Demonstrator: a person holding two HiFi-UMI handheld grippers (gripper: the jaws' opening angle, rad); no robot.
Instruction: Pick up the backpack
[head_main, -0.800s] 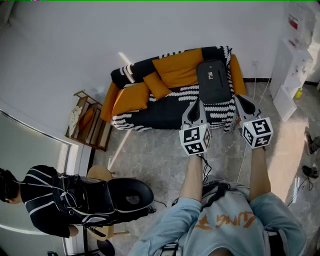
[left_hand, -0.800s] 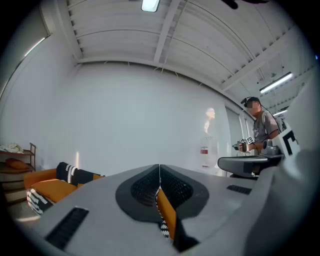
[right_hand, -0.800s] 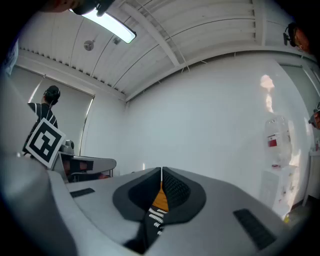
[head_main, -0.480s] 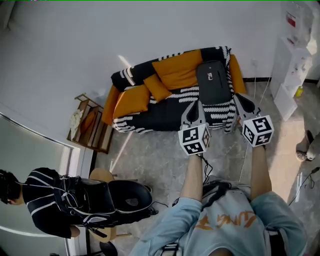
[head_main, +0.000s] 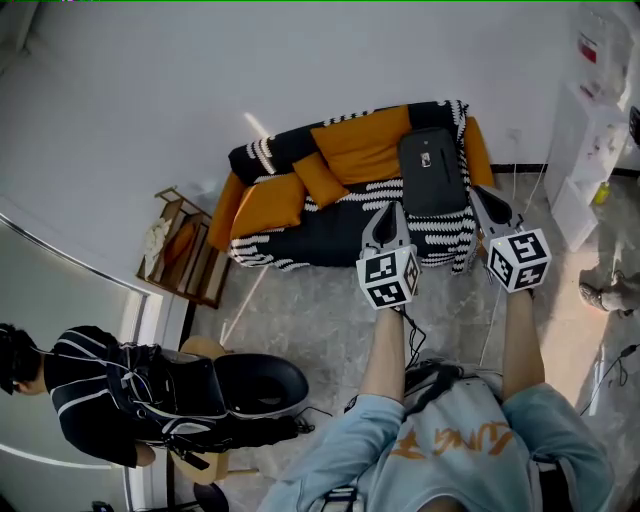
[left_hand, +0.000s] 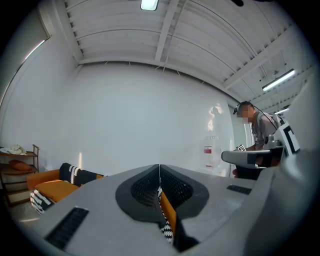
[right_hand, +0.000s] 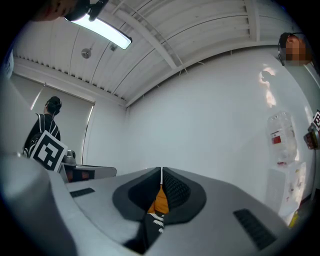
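Observation:
A black backpack (head_main: 432, 170) lies flat on the right end of a sofa (head_main: 300, 225) with orange cushions and a black-and-white striped cover. My left gripper (head_main: 391, 212) is held level in front of the sofa, just left of the backpack, its jaws shut with nothing between them. My right gripper (head_main: 482, 198) is level beside the backpack's right lower corner, also shut and empty. In the left gripper view my left gripper (left_hand: 160, 172) shows its tips pressed together, a strip of sofa (left_hand: 50, 190) visible below left. The right gripper (right_hand: 161, 175) shows shut tips too.
A wooden rack (head_main: 180, 245) stands left of the sofa. A white shelf unit (head_main: 585, 150) is at the right wall. A person in black (head_main: 90, 395) sits by a black chair (head_main: 255, 385) at lower left. Cables (head_main: 412, 335) lie on the stone floor.
The view has shifted slightly, so the sofa and backpack sit a little further right. Both grippers have kept their place, shut. The seated person leaned a bit.

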